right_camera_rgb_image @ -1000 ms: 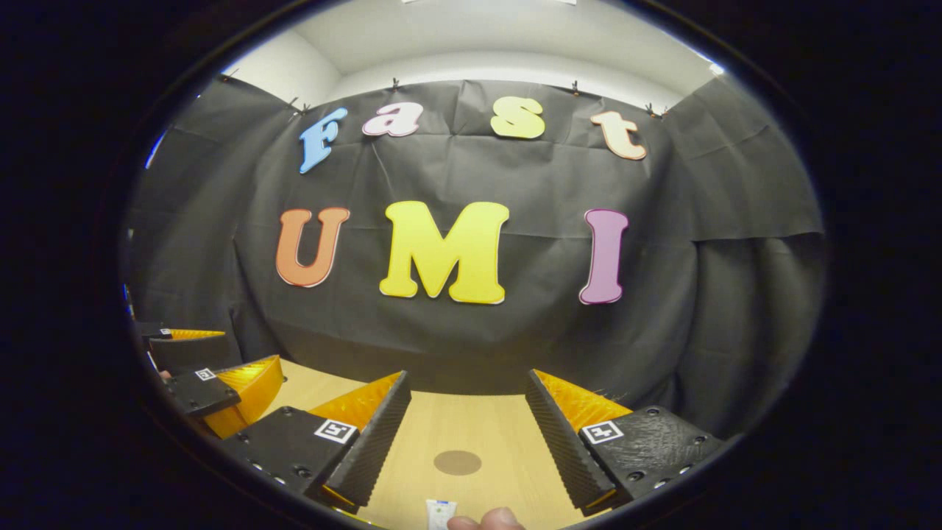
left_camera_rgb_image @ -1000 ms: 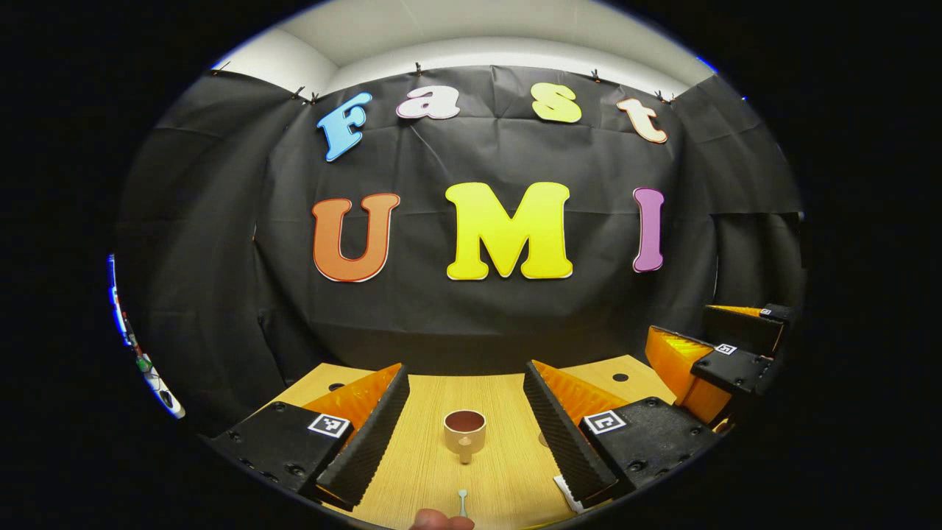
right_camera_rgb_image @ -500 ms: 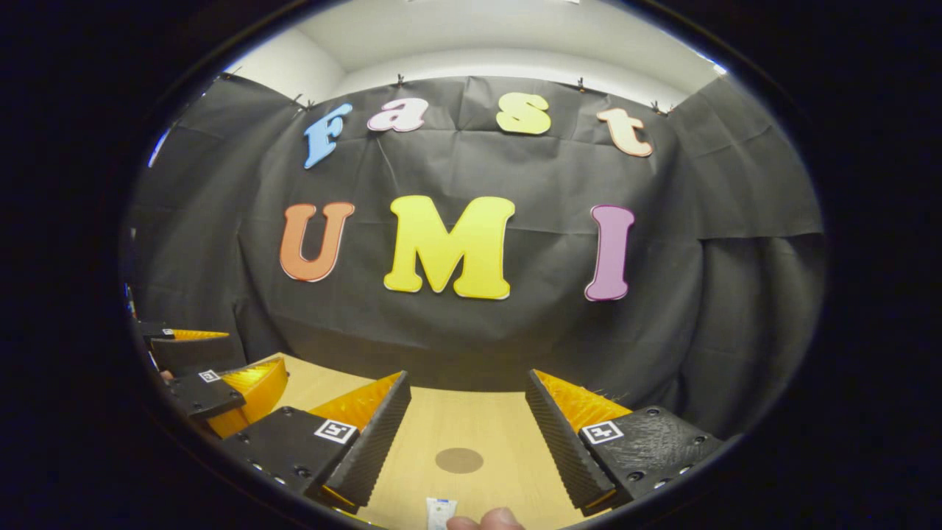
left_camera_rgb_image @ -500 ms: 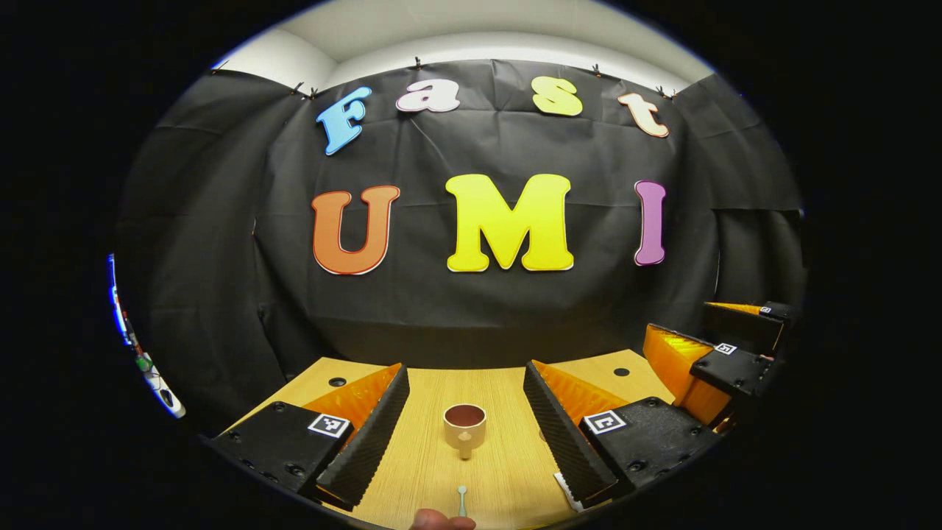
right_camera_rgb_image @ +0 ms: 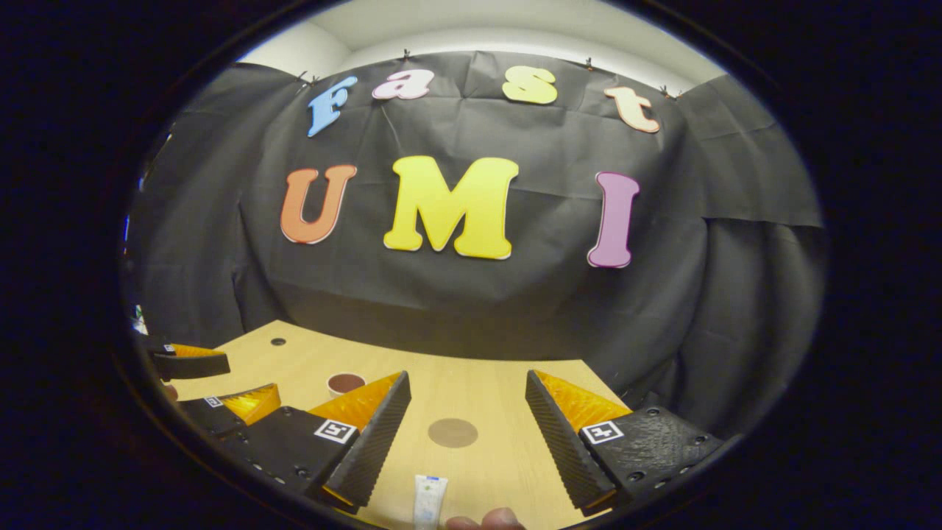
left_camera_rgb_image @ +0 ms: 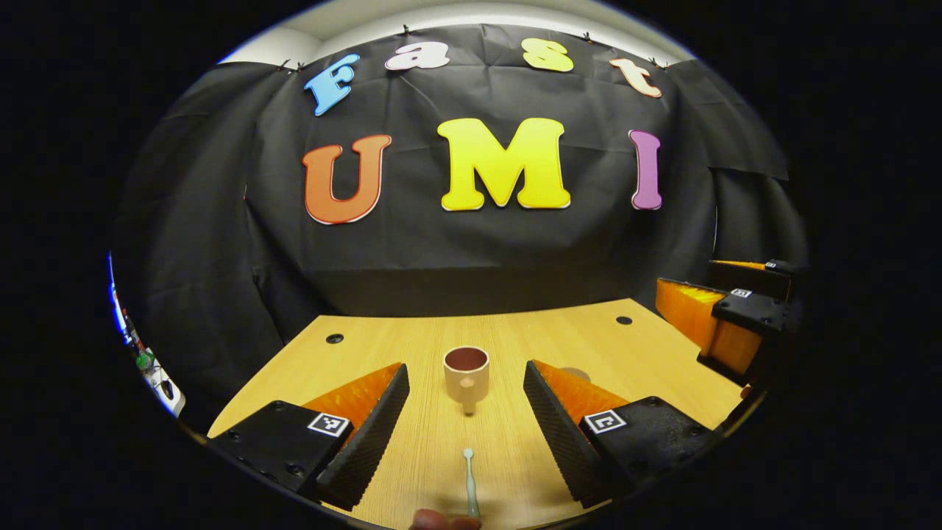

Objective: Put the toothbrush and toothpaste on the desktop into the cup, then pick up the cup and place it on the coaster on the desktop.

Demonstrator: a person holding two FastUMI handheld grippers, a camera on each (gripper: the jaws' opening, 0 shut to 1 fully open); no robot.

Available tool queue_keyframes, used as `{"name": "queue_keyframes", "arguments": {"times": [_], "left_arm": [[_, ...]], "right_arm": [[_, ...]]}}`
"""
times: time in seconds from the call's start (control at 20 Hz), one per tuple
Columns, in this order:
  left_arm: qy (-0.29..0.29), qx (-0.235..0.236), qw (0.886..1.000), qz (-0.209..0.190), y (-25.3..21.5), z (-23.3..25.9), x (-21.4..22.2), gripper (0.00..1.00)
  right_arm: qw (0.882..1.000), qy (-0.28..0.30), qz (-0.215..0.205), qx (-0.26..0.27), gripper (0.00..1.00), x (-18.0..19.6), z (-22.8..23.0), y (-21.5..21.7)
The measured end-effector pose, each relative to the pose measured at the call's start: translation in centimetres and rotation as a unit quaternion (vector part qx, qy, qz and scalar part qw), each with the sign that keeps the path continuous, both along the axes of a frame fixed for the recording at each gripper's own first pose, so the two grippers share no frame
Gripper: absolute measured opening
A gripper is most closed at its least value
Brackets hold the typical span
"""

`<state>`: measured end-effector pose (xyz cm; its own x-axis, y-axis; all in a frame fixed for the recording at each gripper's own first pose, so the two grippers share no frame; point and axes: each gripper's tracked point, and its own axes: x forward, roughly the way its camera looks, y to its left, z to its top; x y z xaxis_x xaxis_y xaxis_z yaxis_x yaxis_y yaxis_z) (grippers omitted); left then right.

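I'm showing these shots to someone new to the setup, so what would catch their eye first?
Probably the cup standing upright mid-desk, framed between the open left gripper fingers, with the toothbrush lying on the wood just nearer the camera. In the right gripper view, the open right gripper frames the round dark coaster, and the toothpaste tube lies flat below it. Neither gripper holds anything.
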<state>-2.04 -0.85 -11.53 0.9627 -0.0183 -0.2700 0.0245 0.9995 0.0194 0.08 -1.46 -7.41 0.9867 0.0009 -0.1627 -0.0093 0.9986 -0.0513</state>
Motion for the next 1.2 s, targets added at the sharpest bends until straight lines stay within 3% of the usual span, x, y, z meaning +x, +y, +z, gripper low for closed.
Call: {"name": "queue_keyframes", "arguments": {"times": [0.3, 0.5, 0.85, 0.9, 0.95, 1.05, 1.1, 1.2], "left_arm": [[0.086, -0.026, 0.996, 0.01, -0.2, -8.4, -1.5, 1.0], [0.103, 0.0, 0.995, 0.008, 0.4, -12.7, -0.8, 0.99], [0.149, -0.019, 0.989, 0.005, 0.2, -17.9, 0.2, 0.91], [0.154, -0.02, 0.988, 0.003, 0.1, -18.3, 0.2, 0.95], [0.159, -0.021, 0.987, 0.001, -0.1, -18.7, 0.3, 0.86], [0.169, -0.021, 0.985, 0.001, -0.1, -19.6, 0.4, 0.81], [0.173, -0.022, 0.985, 0.002, -0.1, -19.8, 0.5, 0.86], [0.177, -0.023, 0.984, 0.001, -0.2, -20.2, 0.9, 0.74]], "right_arm": [[0.999, 0.046, -0.006, -0.012, 0.95, -0.7, -3.9, -1.2], [0.997, 0.066, -0.005, -0.024, 0.95, -1.3, -6.3, -1.5], [0.99, 0.142, 0.015, -0.012, 0.98, -1.9, -12.6, -0.2], [0.988, 0.155, 0.018, -0.014, 0.95, -2.0, -13.3, -0.1], [0.986, 0.164, 0.019, -0.013, 0.95, -2.1, -13.8, 0.0], [0.985, 0.172, 0.02, -0.01, 0.95, -2.3, -14.3, 0.2], [0.985, 0.173, 0.019, -0.011, 0.95, -2.3, -14.3, 0.1], [0.984, 0.176, 0.018, -0.013, 0.98, -2.4, -14.5, 0.0]]}}
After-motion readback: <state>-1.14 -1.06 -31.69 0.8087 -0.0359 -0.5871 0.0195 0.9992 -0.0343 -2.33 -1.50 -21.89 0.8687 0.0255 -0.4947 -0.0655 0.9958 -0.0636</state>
